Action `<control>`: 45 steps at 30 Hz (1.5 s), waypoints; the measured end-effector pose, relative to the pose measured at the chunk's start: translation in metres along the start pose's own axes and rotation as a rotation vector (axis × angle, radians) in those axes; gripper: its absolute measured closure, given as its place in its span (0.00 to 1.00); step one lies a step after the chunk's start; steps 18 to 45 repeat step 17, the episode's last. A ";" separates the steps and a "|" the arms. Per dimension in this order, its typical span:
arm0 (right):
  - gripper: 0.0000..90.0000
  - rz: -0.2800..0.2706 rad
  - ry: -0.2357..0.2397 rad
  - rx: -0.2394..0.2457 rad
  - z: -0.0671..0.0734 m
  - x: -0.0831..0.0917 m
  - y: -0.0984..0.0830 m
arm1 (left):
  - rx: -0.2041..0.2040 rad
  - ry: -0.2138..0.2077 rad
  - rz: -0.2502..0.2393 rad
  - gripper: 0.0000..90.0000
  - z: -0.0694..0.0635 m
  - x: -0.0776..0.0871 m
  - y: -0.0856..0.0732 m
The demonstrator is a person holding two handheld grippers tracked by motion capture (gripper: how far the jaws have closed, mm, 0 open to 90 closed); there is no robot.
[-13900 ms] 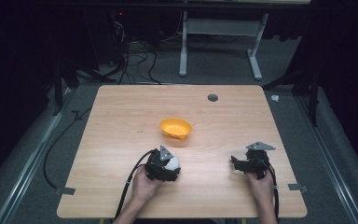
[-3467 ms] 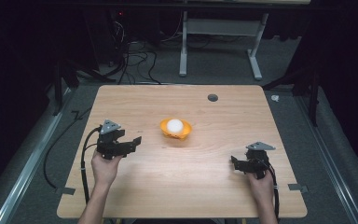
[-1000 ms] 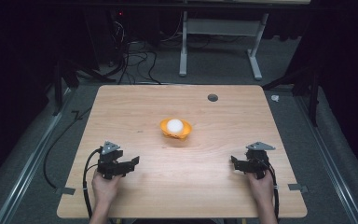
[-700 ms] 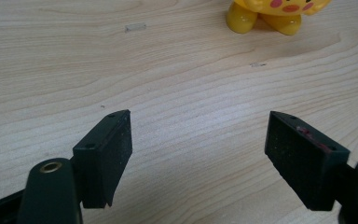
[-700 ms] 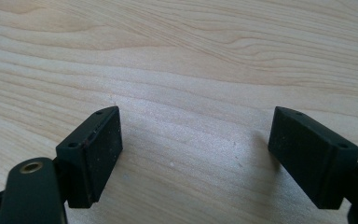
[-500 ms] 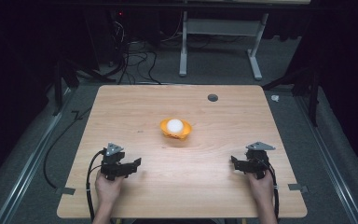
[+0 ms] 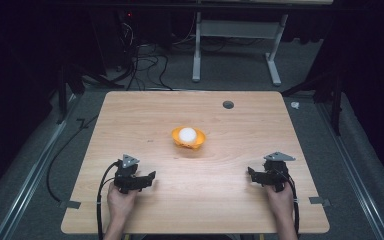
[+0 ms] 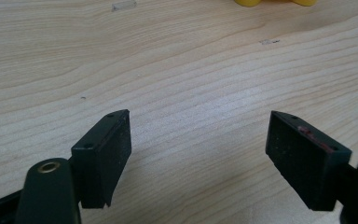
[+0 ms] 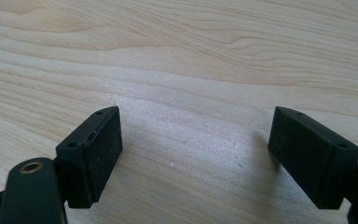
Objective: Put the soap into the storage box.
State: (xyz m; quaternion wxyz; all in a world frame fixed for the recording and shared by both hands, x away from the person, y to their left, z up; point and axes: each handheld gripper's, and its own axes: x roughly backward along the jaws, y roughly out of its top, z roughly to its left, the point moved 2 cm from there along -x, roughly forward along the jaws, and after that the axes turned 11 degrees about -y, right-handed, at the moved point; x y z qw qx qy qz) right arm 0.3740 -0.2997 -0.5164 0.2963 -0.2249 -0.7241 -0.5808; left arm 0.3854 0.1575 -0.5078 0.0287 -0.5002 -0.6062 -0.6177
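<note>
A white ball (image 7: 187,134) sits in the orange bowl (image 7: 198,141) at the table's (image 7: 250,210) middle — well apart from both grippers. The left gripper (image 7: 149,178) and right gripper (image 7: 251,173) rest near the front edge, jaws spread wide over bare wood.

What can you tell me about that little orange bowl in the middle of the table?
The small orange bowl looks like smooth plastic, shallow, with a slightly wavy rim. It sits upright near the middle of the light wooden table, well away from both hand-held tools. A white round ball rests inside it, rising above the rim. Nothing else touches the bowl. In the left gripper view its yellowish underside peeks in at the top edge.
</note>
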 end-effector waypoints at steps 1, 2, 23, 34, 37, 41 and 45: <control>0.20 0.000 0.000 0.001 0.000 0.000 0.000 | -0.002 0.002 0.002 0.26 0.000 -0.001 0.000; 0.20 0.000 0.000 0.000 0.000 0.000 0.000 | -0.006 0.003 0.004 0.26 -0.001 -0.002 0.000; 0.20 -0.001 0.001 0.001 0.000 0.000 0.000 | -0.071 0.054 -0.002 0.23 -0.003 -0.013 -0.007; 0.20 -0.001 0.001 0.001 0.000 0.000 0.000 | -0.071 0.054 -0.002 0.23 -0.003 -0.013 -0.007; 0.20 -0.001 0.001 0.001 0.000 0.000 0.000 | -0.071 0.054 -0.002 0.23 -0.003 -0.013 -0.007; 0.20 -0.001 0.001 0.001 0.000 0.000 0.000 | -0.071 0.054 -0.002 0.23 -0.003 -0.013 -0.007; 0.20 -0.001 0.001 0.001 0.000 0.000 0.000 | -0.071 0.054 -0.002 0.23 -0.003 -0.013 -0.007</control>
